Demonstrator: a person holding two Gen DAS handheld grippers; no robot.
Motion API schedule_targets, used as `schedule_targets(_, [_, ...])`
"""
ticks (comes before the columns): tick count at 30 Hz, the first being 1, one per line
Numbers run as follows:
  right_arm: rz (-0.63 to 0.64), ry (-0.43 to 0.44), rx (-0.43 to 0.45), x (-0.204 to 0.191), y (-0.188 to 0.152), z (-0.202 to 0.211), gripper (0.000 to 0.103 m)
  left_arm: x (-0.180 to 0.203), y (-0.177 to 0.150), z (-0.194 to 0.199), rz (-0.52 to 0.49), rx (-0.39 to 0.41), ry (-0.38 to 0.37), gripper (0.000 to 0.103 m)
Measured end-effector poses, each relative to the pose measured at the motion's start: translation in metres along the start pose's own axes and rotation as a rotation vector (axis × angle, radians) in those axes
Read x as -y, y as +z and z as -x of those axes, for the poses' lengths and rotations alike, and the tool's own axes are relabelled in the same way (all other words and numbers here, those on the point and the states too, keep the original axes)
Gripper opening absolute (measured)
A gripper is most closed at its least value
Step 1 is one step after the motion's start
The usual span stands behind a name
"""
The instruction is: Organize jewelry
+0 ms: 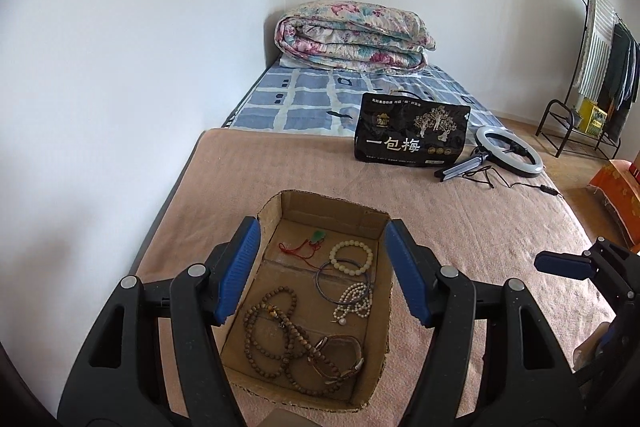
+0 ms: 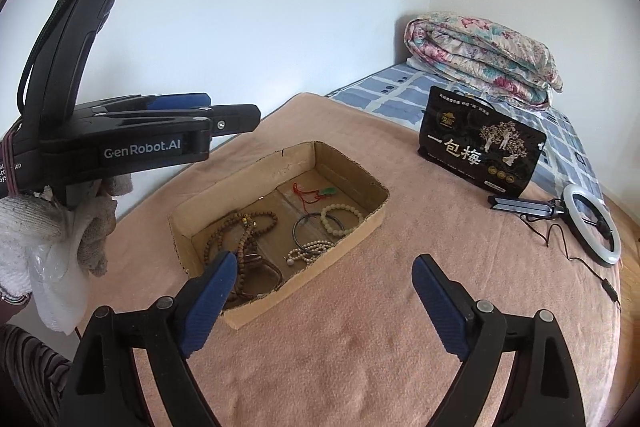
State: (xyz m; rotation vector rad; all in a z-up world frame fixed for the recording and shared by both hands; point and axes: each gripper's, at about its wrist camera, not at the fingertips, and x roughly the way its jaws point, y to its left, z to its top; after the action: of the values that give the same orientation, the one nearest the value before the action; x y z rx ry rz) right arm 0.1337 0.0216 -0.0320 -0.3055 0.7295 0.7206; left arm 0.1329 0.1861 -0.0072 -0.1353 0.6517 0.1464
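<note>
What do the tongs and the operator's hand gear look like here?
Both tongs, left and right, are black plastic with ribbed blue pads and silver pivot rivets. The left body carries white "GenRobot.AI" lettering and a black cable loop. The left hand wears a white knit glove above a striped sleeve.

We find the shallow brown cardboard box (image 2: 362, 223) open from above, with bare pink blanket (image 2: 360, 347) around it; the black printed bag (image 2: 480, 143) and white ring light (image 2: 596, 227) stand well apart.
</note>
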Motion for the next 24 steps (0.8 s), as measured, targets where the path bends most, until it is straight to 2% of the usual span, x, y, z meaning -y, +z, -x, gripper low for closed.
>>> schedule_targets(3, [-0.011, -0.021, 0.009, 0.007, -0.008, 0.016, 0.094, 0.007, -0.003, 0.015, 0.009, 0.009, 0.006, 0.077])
schedule_targets(6, [-0.025, -0.035, 0.017, 0.016, -0.015, 0.030, 0.096, 0.015, -0.007, 0.031, 0.007, 0.018, 0.004, 0.078])
schedule_targets(10, [-0.036, -0.064, 0.021, 0.025, -0.025, 0.044, 0.096, 0.027, -0.015, 0.047, -0.012, 0.029, 0.029, 0.086])
schedule_targets(14, [-0.048, -0.082, 0.023, 0.034, -0.033, 0.050, 0.097, 0.036, -0.025, 0.058, -0.027, 0.030, 0.046, 0.088])
schedule_targets(17, [-0.052, -0.094, 0.034, 0.040, -0.039, 0.053, 0.099, 0.040, -0.031, 0.064, -0.044, 0.046, 0.070, 0.099])
schedule_targets(24, [-0.109, -0.113, 0.066, 0.052, -0.038, 0.064, 0.103, 0.034, -0.037, 0.073, -0.022, 0.043, 0.085, 0.102])
